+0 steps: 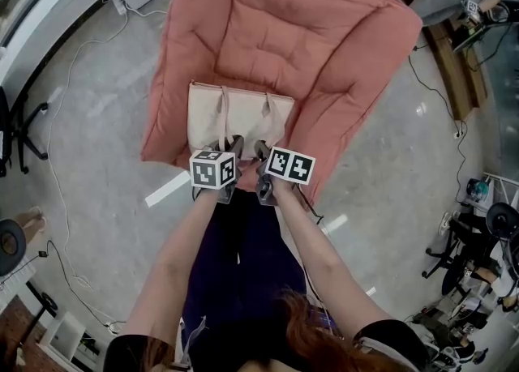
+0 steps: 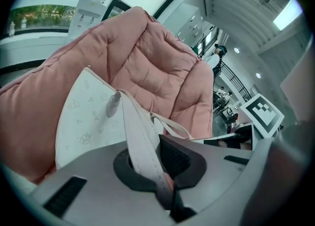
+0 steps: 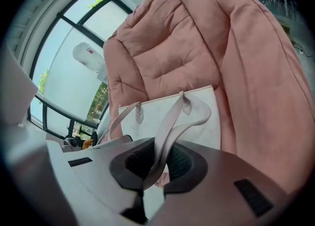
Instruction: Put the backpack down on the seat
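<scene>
The grey floor [image 1: 97,95] carries a wide pink padded seat [image 1: 300,30]. The cream backpack [image 1: 211,115] is at the seat's near edge, its flat face against the cushion; whether its weight rests there I cannot tell. The left hand-held gripper [image 1: 233,145] and the right hand-held gripper [image 1: 261,150] are just beside each other at the backpack's near side. The left one is clenched on the left strap [image 2: 140,136], and the right one is clenched on the right strap [image 3: 167,131].
</scene>
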The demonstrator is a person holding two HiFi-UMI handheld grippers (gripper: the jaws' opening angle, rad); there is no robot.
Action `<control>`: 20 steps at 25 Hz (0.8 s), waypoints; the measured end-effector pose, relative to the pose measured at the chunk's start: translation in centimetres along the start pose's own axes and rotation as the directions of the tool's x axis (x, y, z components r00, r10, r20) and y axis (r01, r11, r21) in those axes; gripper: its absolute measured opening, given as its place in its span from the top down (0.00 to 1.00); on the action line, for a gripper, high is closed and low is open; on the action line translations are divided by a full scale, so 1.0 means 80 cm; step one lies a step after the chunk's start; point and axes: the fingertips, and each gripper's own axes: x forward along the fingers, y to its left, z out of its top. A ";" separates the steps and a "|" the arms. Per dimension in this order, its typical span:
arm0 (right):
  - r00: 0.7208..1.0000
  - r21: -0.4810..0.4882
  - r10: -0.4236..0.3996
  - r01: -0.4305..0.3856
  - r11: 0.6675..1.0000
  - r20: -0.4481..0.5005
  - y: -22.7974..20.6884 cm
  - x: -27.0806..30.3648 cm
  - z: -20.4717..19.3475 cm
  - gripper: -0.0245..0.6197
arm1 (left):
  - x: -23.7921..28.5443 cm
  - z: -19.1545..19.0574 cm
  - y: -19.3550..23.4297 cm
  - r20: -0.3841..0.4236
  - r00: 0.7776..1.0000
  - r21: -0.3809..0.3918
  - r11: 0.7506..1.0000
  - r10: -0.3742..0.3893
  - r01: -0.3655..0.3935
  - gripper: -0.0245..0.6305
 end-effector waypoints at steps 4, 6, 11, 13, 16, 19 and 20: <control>1.000 0.037 0.010 -0.009 0.999 -0.011 -0.007 0.021 0.003 0.90 | 0.014 0.006 0.017 -0.015 1.000 0.001 1.000 0.012 -0.012 0.93; 1.000 0.040 0.003 -0.002 0.999 -0.010 -0.012 0.028 0.005 0.90 | 0.020 0.007 0.022 -0.026 1.000 0.018 1.000 0.016 -0.015 0.93; 0.999 0.011 -0.033 0.033 0.999 -0.003 -0.020 0.042 0.013 0.90 | 0.032 0.003 0.033 -0.067 0.997 0.083 0.996 0.024 -0.019 0.93; 0.999 0.017 -0.033 0.032 0.999 0.009 -0.020 0.046 0.017 0.90 | 0.033 0.008 0.037 -0.045 0.999 0.055 0.998 0.020 -0.017 0.93; 1.000 0.068 -0.025 0.024 0.997 0.011 -0.024 0.048 0.018 0.66 | 0.030 0.019 0.043 0.005 0.999 0.046 0.997 0.054 -0.055 0.93; 0.999 0.169 -0.022 0.015 0.986 0.042 -0.036 0.038 0.025 0.54 | 0.029 0.027 0.047 0.046 0.996 -0.019 0.997 0.078 -0.078 0.55; 0.998 0.208 -0.020 0.006 0.978 0.063 -0.039 0.034 0.029 0.53 | 0.029 0.029 0.050 0.054 0.995 -0.062 0.995 0.082 -0.079 0.52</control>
